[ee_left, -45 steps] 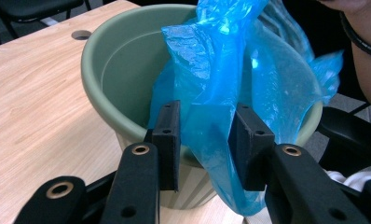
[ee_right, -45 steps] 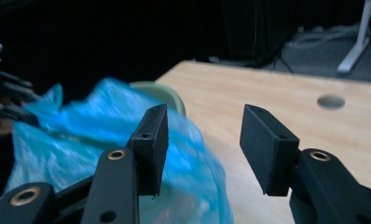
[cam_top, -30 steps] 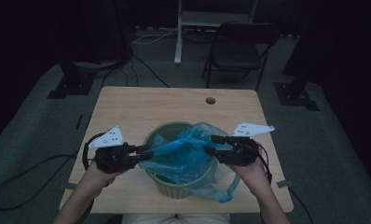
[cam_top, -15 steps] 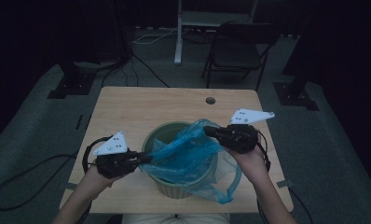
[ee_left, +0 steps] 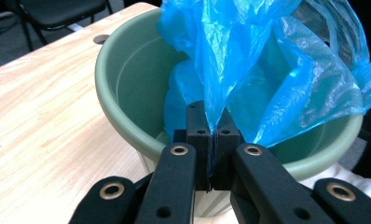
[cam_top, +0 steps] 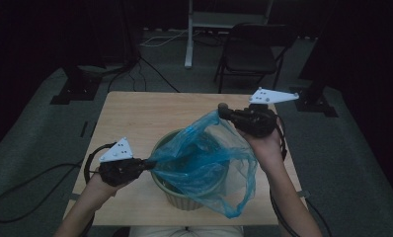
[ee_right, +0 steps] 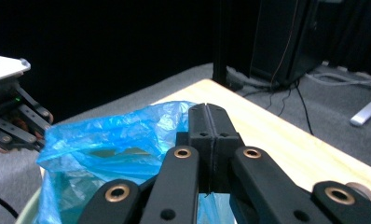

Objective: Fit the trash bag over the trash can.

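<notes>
A thin blue plastic bag (cam_top: 204,158) hangs partly inside a round green bin (cam_top: 182,198) on the wooden table (cam_top: 135,113). My left gripper (cam_top: 147,165) is at the bin's left rim, shut on the bag's left edge (ee_left: 221,84); its jaws have just closed further on the plastic. My right gripper (cam_top: 223,111) is raised above the bin's far right side, shut on the opposite edge of the bag (ee_right: 118,135). The bag is stretched between the two grippers, and its mouth gapes over the bin (ee_left: 123,121). The left gripper (ee_right: 16,126) is also seen across the bag in the right gripper view.
A round cable hole (ee_left: 99,38) sits in the table near its far edge. Beyond the table stand a dark chair (cam_top: 254,49) and a white stand (cam_top: 189,34). Cables lie on the grey floor (cam_top: 36,173). The room is dim.
The right gripper has risen and drawn back toward the table's far right with the bag's edge, stretching the bag wider. The left gripper has stayed near the bin's left rim.
</notes>
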`<state>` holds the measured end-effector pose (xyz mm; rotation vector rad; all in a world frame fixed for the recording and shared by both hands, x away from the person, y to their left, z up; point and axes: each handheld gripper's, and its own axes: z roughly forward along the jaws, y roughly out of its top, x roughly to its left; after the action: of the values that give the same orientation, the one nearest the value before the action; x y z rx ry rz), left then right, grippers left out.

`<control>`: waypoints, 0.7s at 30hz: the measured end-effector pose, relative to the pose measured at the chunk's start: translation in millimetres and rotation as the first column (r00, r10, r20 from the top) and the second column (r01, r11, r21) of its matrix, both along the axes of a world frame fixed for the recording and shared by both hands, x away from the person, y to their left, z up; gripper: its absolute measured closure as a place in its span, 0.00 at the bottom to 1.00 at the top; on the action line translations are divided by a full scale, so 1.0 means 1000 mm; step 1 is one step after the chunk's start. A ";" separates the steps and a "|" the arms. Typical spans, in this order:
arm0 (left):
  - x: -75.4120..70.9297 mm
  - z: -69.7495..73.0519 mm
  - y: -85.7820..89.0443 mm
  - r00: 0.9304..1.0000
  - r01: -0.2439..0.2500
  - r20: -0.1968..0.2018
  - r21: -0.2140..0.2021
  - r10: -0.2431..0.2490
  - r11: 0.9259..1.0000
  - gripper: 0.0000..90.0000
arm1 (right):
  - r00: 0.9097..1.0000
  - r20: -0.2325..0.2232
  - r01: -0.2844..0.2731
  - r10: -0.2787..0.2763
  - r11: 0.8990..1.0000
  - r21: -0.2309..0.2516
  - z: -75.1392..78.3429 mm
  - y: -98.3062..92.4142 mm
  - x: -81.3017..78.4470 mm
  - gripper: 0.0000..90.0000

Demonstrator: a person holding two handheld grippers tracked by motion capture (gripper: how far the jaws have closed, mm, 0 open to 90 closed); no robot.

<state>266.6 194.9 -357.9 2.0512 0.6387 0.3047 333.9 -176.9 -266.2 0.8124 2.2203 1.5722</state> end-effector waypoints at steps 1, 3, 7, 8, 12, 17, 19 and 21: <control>0.002 -0.001 0.003 1.000 -0.016 -0.004 -0.023 0.016 1.000 0.99 | 1.000 -0.002 0.010 -0.010 1.000 0.000 -0.001 0.002 0.003 1.00; 0.004 -0.001 0.008 1.000 0.002 -0.028 -0.072 -0.004 0.997 0.85 | 1.000 -0.003 0.017 -0.017 1.000 0.004 -0.004 0.006 0.007 1.00; 0.009 0.003 0.020 0.995 0.025 -0.089 -0.148 -0.039 0.989 0.63 | 0.999 -0.038 0.009 -0.009 1.000 0.003 -0.007 0.011 0.015 1.00; 0.009 0.005 0.021 0.995 0.033 -0.087 -0.151 -0.046 0.988 0.61 | 0.999 -0.042 0.010 -0.010 1.000 -0.003 -0.008 0.012 0.017 1.00; 0.015 0.010 0.018 0.995 0.035 -0.092 -0.135 -0.047 0.990 0.60 | 0.998 -0.062 0.001 -0.001 1.000 -0.004 -0.007 0.019 0.025 1.00; 0.028 0.011 0.010 0.995 0.028 -0.091 -0.146 -0.041 0.989 0.70 | 0.998 -0.065 -0.004 0.004 1.000 0.000 -0.006 0.030 0.035 1.00; 0.031 0.013 0.012 0.997 -0.003 -0.082 -0.166 -0.011 0.986 0.90 | 0.997 -0.074 0.000 -0.001 1.000 -0.008 -0.006 0.033 0.040 1.00; 0.033 0.014 0.015 0.997 -0.044 -0.071 -0.171 0.032 0.984 1.00 | 0.996 -0.087 0.007 -0.009 1.000 -0.023 -0.011 0.037 0.047 1.00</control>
<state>299.2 209.6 -344.3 1.8919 0.7214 0.1957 381.0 -139.6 -276.9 0.8985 2.2884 1.5323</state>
